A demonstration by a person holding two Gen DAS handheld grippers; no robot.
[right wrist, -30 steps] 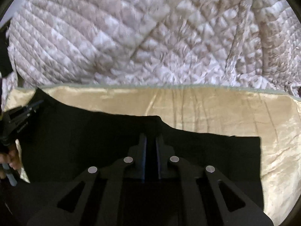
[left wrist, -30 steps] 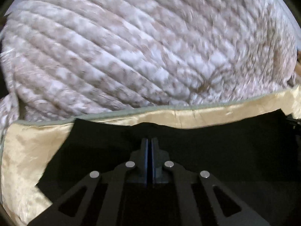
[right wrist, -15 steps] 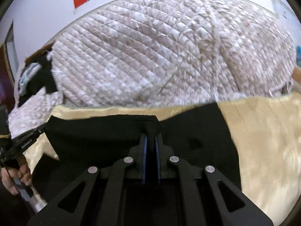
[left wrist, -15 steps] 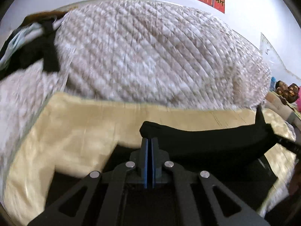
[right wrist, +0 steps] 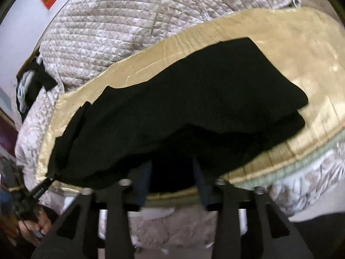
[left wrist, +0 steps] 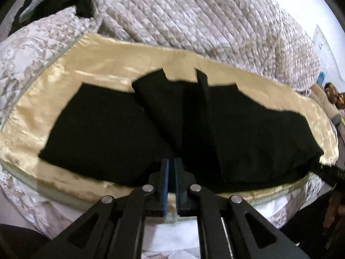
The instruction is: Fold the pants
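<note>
The black pants (left wrist: 120, 133) now lie folded over on the gold cloth (left wrist: 43, 99) spread on the bed; half a second ago both tools still pinched them. The left hand-held gripper (left wrist: 171, 181) has just been opening to a narrow empty slit, and the right hand-held gripper (right wrist: 172, 179) to a wider empty gap. Only the left view shows the central fold.

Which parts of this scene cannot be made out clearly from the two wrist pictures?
- Black fabric pants, left wrist view: near edge hidden behind the left claw.
- Pants' folds, both views: too dark to count layers.
- Right claw, right wrist view: fingertips blurred against the black cloth.
</note>
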